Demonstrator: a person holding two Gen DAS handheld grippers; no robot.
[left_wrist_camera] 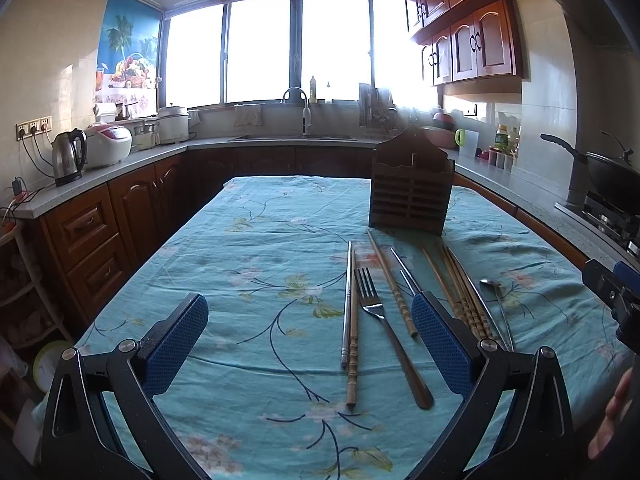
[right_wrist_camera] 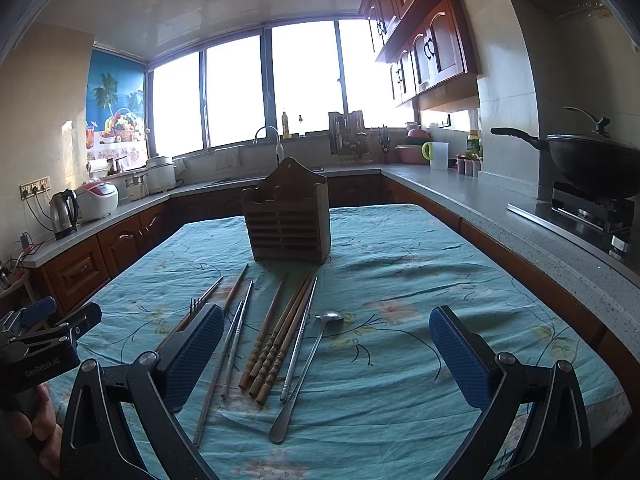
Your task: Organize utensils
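Note:
A brown wooden utensil holder (left_wrist_camera: pixel 411 196) (right_wrist_camera: pixel 287 220) stands upright at the far middle of the table. In front of it lie a metal fork (left_wrist_camera: pixel 380 320) (right_wrist_camera: pixel 195 306), a metal spoon (left_wrist_camera: pixel 494 292) (right_wrist_camera: pixel 308 364), wooden chopsticks (left_wrist_camera: pixel 392 284) (right_wrist_camera: pixel 276 344) and metal chopsticks (left_wrist_camera: pixel 347 300) (right_wrist_camera: pixel 236 340), all flat on the cloth. My left gripper (left_wrist_camera: pixel 310 316) is open and empty, held above the near end of the fork. My right gripper (right_wrist_camera: pixel 326 332) is open and empty, above the spoon and to the right of the chopsticks.
The table has a teal floral cloth (left_wrist_camera: pixel 248 248) (right_wrist_camera: pixel 420 264). Counters run along the left, back and right. A kettle (left_wrist_camera: pixel 69 156) and rice cooker (left_wrist_camera: pixel 108 146) stand on the left counter, a wok (right_wrist_camera: pixel 592 160) on the stove at right.

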